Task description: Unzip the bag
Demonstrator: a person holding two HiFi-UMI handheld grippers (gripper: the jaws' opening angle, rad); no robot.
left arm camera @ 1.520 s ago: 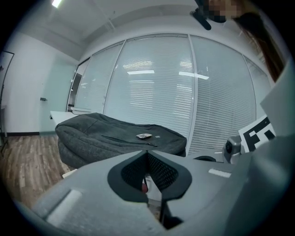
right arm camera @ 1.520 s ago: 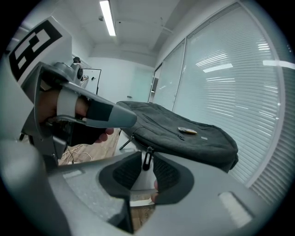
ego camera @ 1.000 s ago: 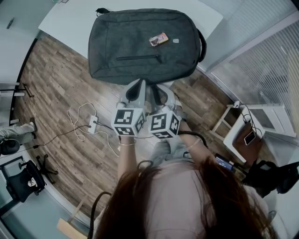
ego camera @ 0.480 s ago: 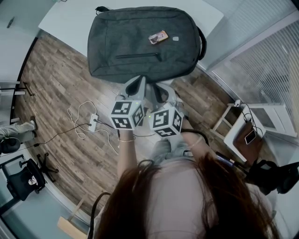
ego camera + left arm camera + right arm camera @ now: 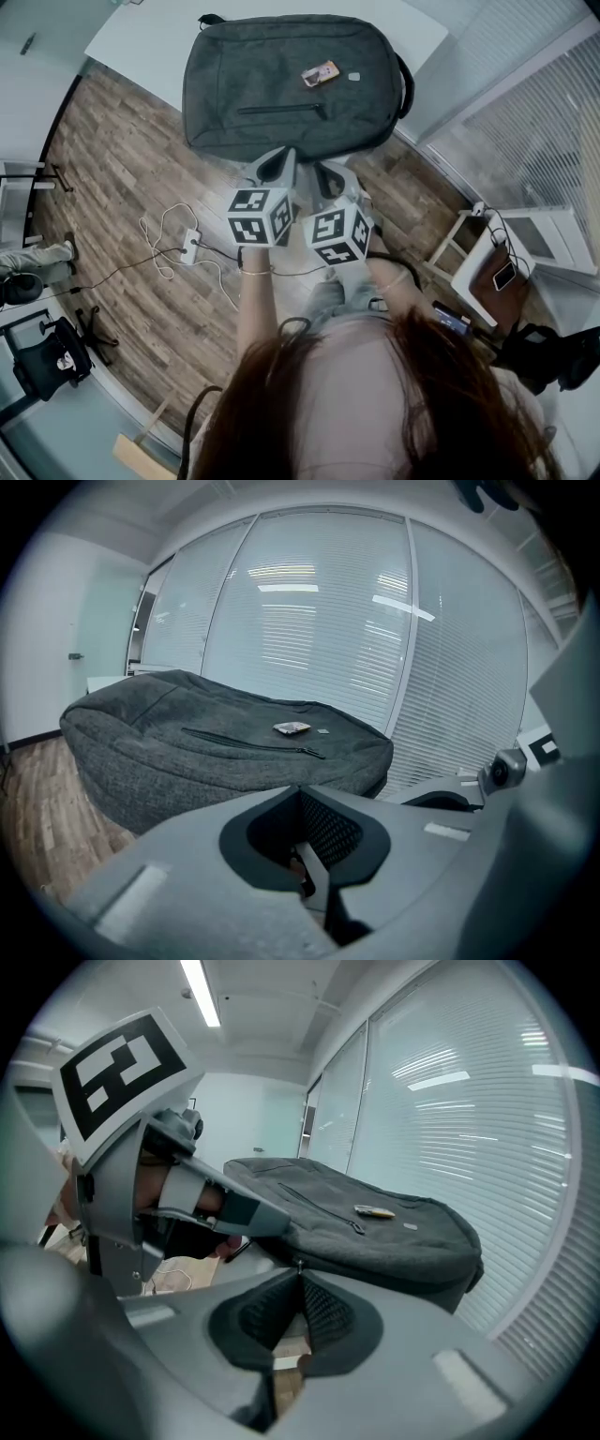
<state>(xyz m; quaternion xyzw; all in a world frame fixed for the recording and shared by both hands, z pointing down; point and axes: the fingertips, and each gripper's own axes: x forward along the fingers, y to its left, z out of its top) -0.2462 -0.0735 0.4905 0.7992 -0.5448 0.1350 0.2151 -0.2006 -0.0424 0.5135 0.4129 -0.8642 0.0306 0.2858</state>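
A dark grey backpack (image 5: 291, 89) lies flat on a white table (image 5: 141, 42), its front-pocket zip (image 5: 281, 110) closed and a small coloured tag (image 5: 320, 74) on top. Both grippers hang side by side just short of the bag's near edge, touching nothing. My left gripper (image 5: 277, 169) is shut and empty; in its own view the left gripper (image 5: 300, 787) points at the backpack (image 5: 225, 742). My right gripper (image 5: 330, 176) is shut and empty too. From the right gripper (image 5: 300, 1265) I see the backpack (image 5: 375, 1232) ahead and the left gripper's marker cube (image 5: 127, 1068) close by.
A power strip with white cables (image 5: 190, 248) lies on the wood floor left of the person. A small white side table (image 5: 492, 272) carrying a phone stands at the right. Window blinds (image 5: 534, 122) run behind the table. An office chair base (image 5: 47, 361) sits at bottom left.
Both grippers have moved a little forward toward the bag's near edge, still shut. The bag has not moved.
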